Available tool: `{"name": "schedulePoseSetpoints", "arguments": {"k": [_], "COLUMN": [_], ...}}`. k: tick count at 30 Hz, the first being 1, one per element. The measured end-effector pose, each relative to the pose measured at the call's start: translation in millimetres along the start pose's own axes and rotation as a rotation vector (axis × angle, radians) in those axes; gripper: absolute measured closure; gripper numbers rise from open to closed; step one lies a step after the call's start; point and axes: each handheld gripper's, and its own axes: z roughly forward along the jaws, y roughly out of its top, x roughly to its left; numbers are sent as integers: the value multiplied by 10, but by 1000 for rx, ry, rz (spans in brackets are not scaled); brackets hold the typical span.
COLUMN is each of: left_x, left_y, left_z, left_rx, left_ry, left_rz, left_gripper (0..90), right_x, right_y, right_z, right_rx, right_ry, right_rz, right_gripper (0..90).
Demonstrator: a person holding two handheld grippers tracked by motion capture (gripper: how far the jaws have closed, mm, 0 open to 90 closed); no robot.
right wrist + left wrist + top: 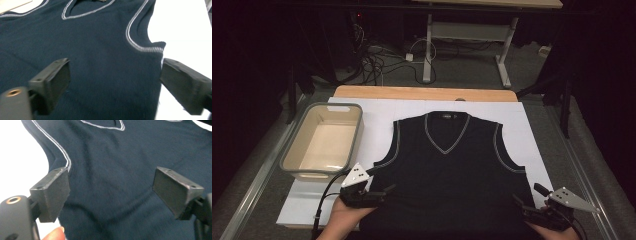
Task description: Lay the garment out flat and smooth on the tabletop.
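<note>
At the middle of the white sheet, flat and face up, lay a dark sleeveless vest, V-neck toward the far edge, hem toward the person, pale piping round the neck and both armholes; covered most of the sheet's near half, with white showing on either side and beyond the shoulders; looked navy close up in both gripper views, knit surface smooth apart from slight rumpling near the lower left side. At the vest's left edge, below the armhole, hovered the left gripper, held in a hand rising from the bottom of the high view; jaws spread wide in the left gripper view, nothing between them but the vest's cloth beneath, one jaw over the piped armhole edge, the other over the body of the garment; cannot tell whether the jaw tips touched the cloth. At the vest's right edge, near the hem, sat the right gripper, grey three-cornered plate on top; jaws likewise spread wide in the right gripper view, one over the dark knit, the other over the white sheet just past the side seam, the right armhole's piping ahead of them. Left of the vest, apart from it, stood a beige tub with a grey rim, on the sheet's left margin; under the sheet's far edge showed a wooden tabletop; beyond lay grey floor with cables and the legs of another table.
</note>
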Motion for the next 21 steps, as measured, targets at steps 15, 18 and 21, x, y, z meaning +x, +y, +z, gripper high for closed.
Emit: {"name": "schedulePoseSetpoints", "arguments": {"k": [15,18,21], "left_x": [13,35,59], "left_y": [307,339,358], "left_z": [323,368,421], "left_rx": [2,-1,-4], "left_ry": [10,11,3], "left_rz": [15,18,14], "left_gripper": [0,0,0], "right_x": [38,56,57], "right_y": [304,329,352], "right_z": [334,361,397], "right_rx": [-34,-35,-27], "right_ry": [-17,-14,-16], "right_rz": [-41,-52,-49], "right_gripper": [1,2,1]}}
